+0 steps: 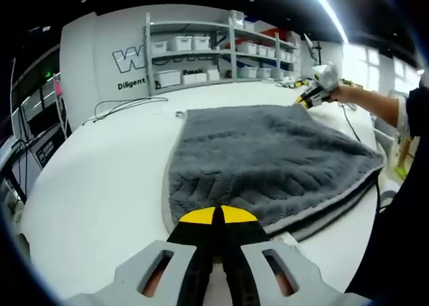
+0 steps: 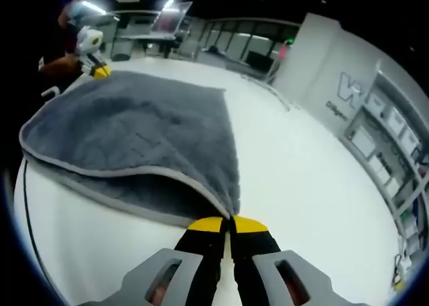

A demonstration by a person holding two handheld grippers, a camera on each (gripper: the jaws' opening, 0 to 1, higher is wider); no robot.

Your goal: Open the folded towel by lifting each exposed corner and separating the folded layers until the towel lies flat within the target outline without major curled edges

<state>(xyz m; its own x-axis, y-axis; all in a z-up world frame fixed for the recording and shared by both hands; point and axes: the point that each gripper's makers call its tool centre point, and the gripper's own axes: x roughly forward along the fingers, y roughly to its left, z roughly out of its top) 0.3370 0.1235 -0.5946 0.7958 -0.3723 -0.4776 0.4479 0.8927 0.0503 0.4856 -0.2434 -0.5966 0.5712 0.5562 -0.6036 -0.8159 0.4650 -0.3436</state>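
Note:
A grey plush towel (image 1: pixel 268 159) lies folded on the white table (image 1: pixel 100 179), its upper layer resting on a lower one that peeks out along the right edge. My left gripper (image 1: pixel 218 215) is shut, its yellow tips pinching the towel's near edge. At the far corner, a hand holds my right gripper (image 1: pixel 314 95). In the right gripper view the towel (image 2: pixel 134 138) narrows to a corner caught between the shut yellow tips of my right gripper (image 2: pixel 231 222). My left gripper (image 2: pixel 97 68) touches the opposite far corner there.
Shelves with white bins (image 1: pixel 201 51) stand behind the table, and loose cables (image 1: pixel 127 105) trail on its far left. A small ring-like item (image 1: pixel 179 114) sits by the towel's far edge. A person's forearm (image 1: pixel 369 102) reaches in from the right. Bare tabletop (image 2: pixel 315 205) spreads right of the towel.

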